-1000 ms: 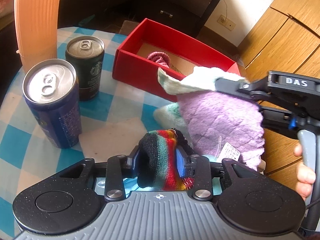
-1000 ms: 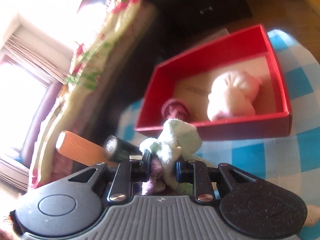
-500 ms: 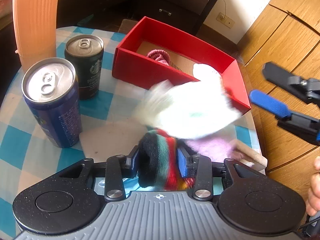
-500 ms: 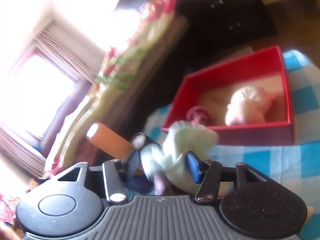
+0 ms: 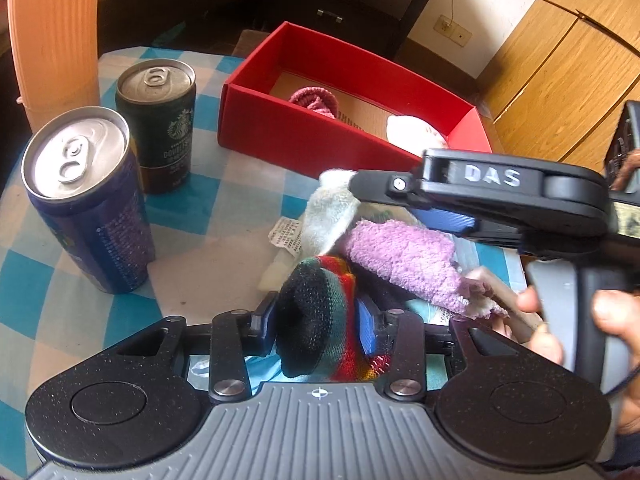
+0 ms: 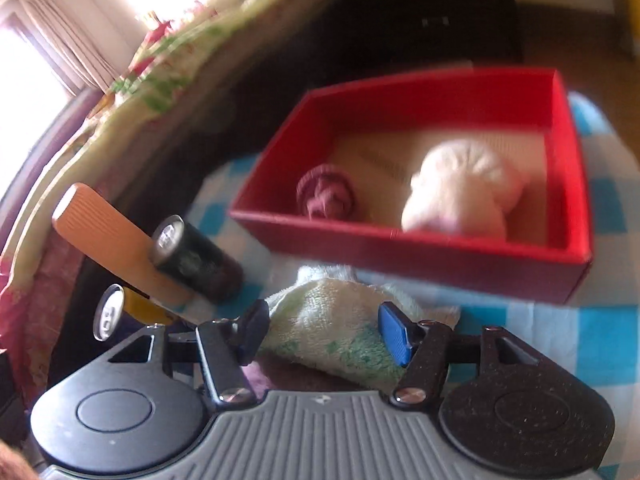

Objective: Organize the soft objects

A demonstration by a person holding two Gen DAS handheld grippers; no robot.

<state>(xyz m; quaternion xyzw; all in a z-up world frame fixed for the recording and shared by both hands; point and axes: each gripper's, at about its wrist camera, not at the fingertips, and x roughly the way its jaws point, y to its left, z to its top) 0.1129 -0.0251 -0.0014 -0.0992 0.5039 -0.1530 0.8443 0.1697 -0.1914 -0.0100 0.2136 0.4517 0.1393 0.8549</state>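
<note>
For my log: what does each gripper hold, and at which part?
Left gripper: striped sock, clamped at its bunched middle. Right gripper: open around the pale green cloth, not gripping.

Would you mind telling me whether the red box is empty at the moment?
Not empty. The red box already holds a dark pink rolled item and a white rolled bundle, side by side on its cardboard floor.

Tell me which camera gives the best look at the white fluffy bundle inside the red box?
The right wrist view: it looks down into the red box, so the whole white bundle shows, though slightly blurred. In the left wrist view only the top of the bundle peeks over the box's near wall, partly behind the right gripper.
</note>
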